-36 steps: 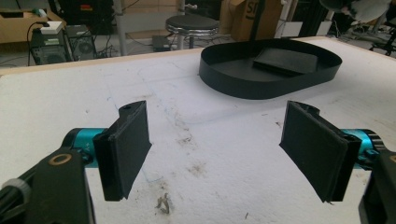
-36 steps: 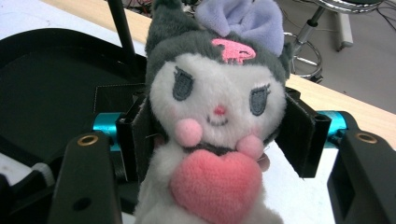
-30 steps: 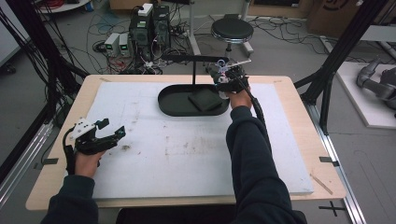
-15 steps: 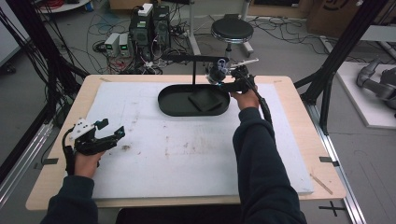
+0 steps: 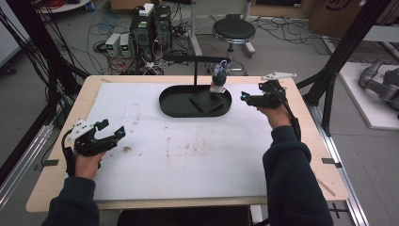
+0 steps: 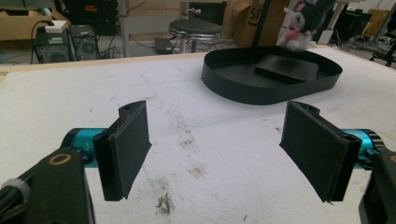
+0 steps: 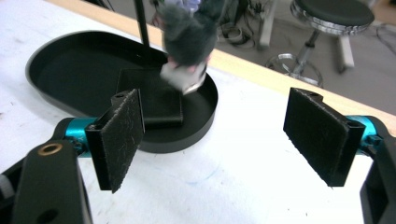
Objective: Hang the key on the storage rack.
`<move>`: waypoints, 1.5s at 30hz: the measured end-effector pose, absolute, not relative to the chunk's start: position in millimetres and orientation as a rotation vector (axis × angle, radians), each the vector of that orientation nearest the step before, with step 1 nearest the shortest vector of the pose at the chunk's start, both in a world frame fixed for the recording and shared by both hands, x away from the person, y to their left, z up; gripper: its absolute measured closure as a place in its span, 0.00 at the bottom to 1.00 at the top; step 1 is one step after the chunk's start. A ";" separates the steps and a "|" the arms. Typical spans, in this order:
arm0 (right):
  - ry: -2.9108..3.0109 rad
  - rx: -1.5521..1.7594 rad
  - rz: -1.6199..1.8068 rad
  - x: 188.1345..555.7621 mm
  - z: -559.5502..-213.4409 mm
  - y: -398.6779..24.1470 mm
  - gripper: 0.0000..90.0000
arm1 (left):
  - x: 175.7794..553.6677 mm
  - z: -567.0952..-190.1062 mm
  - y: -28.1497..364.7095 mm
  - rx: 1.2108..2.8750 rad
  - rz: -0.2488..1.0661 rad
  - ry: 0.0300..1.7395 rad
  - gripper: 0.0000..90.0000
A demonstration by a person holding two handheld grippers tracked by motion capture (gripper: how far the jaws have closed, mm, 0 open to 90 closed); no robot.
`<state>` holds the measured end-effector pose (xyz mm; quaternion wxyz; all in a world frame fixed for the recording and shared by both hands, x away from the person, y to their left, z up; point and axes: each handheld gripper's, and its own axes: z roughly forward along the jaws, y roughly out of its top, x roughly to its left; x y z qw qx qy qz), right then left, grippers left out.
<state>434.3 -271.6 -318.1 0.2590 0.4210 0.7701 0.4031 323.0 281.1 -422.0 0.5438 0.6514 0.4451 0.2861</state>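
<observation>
A small dark plush toy [image 5: 218, 80] hangs from the arm of a black stand [image 5: 195, 70] over the right end of a black oval tray [image 5: 171, 106]. A flat black block [image 5: 205, 101] lies in the tray. My right gripper [image 5: 246, 98] is just right of the tray, apart from the toy; its jaws have just been opening and nothing is between them. In the right gripper view the toy [image 7: 187, 28] hangs ahead of that gripper [image 7: 215, 121]. My left gripper [image 5: 112, 135] rests open over the white mat at the left, seen up close in its own view [image 6: 219, 144].
A white mat [image 5: 188, 150] covers the wooden table [image 5: 301, 155]. Computers, cables and a round stool [image 5: 234, 30] stand on the floor beyond the far edge. Black frame posts rise at both sides.
My right gripper has drawn back to the right from the plush toy, which stays hanging on the stand. My left gripper has kept still.
</observation>
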 end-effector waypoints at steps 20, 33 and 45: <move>2.078 1.075 1.095 354.8 -390.0 -293.9 0.22 | 330.0 -421.8 273.2 1.544 0.698 1.052 0.26; 2.055 1.106 1.078 352.0 -403.5 -295.8 0.22 | 325.9 -421.5 272.4 1.548 0.697 1.046 0.26; 2.074 1.096 1.019 352.0 -410.6 -296.5 0.22 | 327.8 -423.0 271.1 1.562 0.693 1.042 0.26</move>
